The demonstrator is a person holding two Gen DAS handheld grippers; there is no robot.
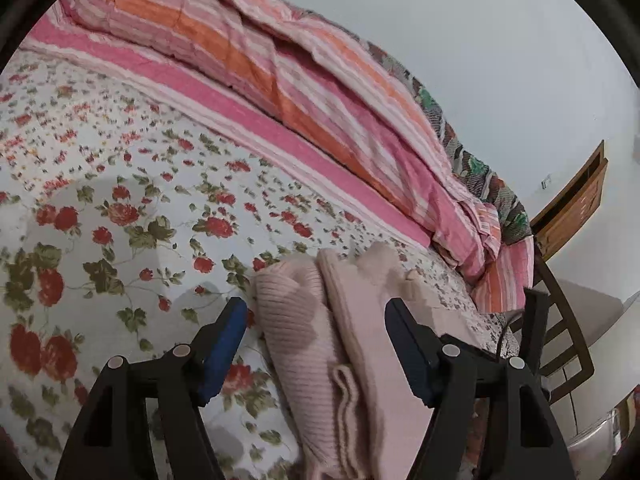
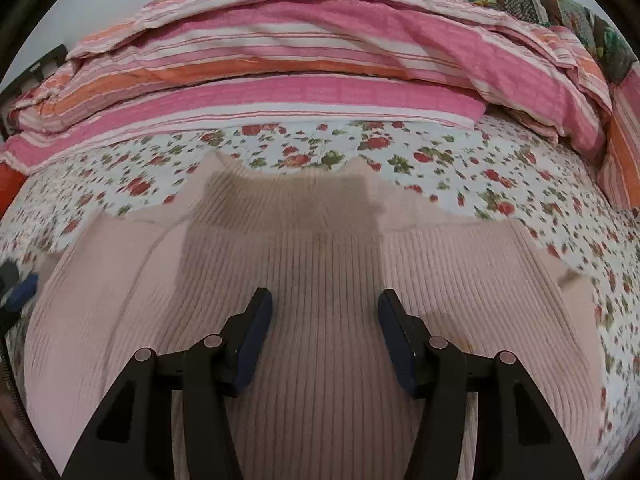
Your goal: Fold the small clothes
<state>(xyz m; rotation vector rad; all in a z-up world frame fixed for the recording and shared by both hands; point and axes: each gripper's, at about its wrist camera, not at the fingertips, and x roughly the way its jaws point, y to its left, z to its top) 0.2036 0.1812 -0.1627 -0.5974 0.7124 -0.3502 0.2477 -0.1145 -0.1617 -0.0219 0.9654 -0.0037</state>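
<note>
Across the flower-printed white bed sheet [image 2: 460, 168], a pale pink ribbed knit sweater [image 2: 320, 264] is lying spread flat, its neck end pointing toward the far side where a rumpled pink and orange striped quilt [image 2: 304, 64] is heaped along the back of the bed. From the right wrist view, the right claw [image 2: 325, 332] is hovering over the middle of the knit with its blue-padded fingers [image 2: 256, 332] standing about half apart, nothing between them and no cloth pinched. From the left wrist view, the left claw [image 1: 316, 340] is sitting at the garment's left side, where the sweater [image 1: 304, 320] is already showing a doubled edge with a loose loop of hem; its jaws are standing wide, straddling that bunched edge without the pads pressing on it, so neither claw is holding anything. The step in hand is probably taking hold for the next fold, which seems to be at an early stage, since most of the body is still lying open. To do it well, each claw should be coming down low enough to catch the layers it means to fold without gathering the sheet beneath. Closing firmly matters, as ribbed knit stretches and can slide out. Lifting both sides evenly and carrying them across together should be keeping the crease straight; letting one side lead would be dragging the sweater askew on the soft bed.
</note>
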